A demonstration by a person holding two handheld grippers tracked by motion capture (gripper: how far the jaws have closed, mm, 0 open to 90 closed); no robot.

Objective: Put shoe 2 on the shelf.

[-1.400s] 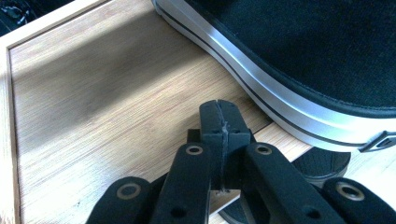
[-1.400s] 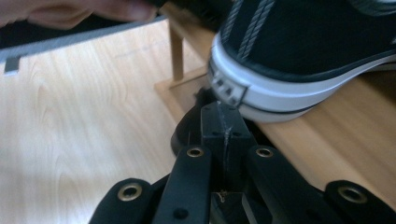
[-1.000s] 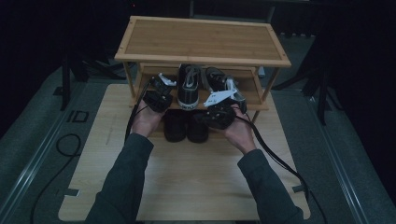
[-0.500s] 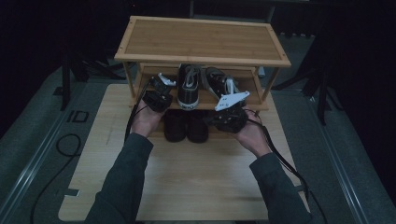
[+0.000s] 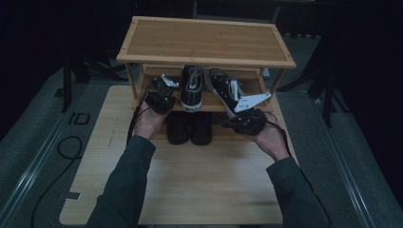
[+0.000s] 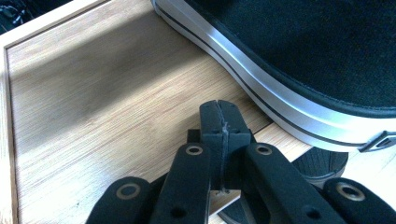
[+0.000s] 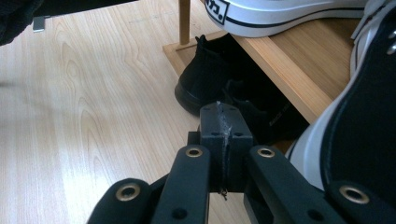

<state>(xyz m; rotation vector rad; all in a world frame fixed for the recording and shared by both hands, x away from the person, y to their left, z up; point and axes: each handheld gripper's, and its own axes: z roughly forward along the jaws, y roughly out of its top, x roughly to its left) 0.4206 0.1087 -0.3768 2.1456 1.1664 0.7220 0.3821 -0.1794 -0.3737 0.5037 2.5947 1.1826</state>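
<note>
Bamboo made up the largest things in sight: a pale board (image 5: 190,190) on the floor and, at its far end, a two-tier shoe rack (image 5: 206,40) with a framed top. On the rack's lower shelf (image 6: 93,93) stood a pair of black canvas sneakers (image 5: 192,88) with white soles and white laces, one pointing straight at the person, the other (image 5: 225,90) angled toward the right side. Below the shelf, on the board, sat a pair of black ankle boots (image 5: 189,127), side by side and touching. The person's sleeved forearms came in from the near edge, one hand on each tool. The left gripper (image 6: 219,122) was at the shelf's front edge, just beside the white sole of the straight sneaker, its jaws pressed together with nothing between them. The right gripper (image 7: 219,122) was low at the right front of the rack, close beside the angled sneaker and near the boots, its jaws likewise closed flat against each other and holding nothing. A grey three-cornered plate (image 5: 254,100) rode on top of it.
</note>
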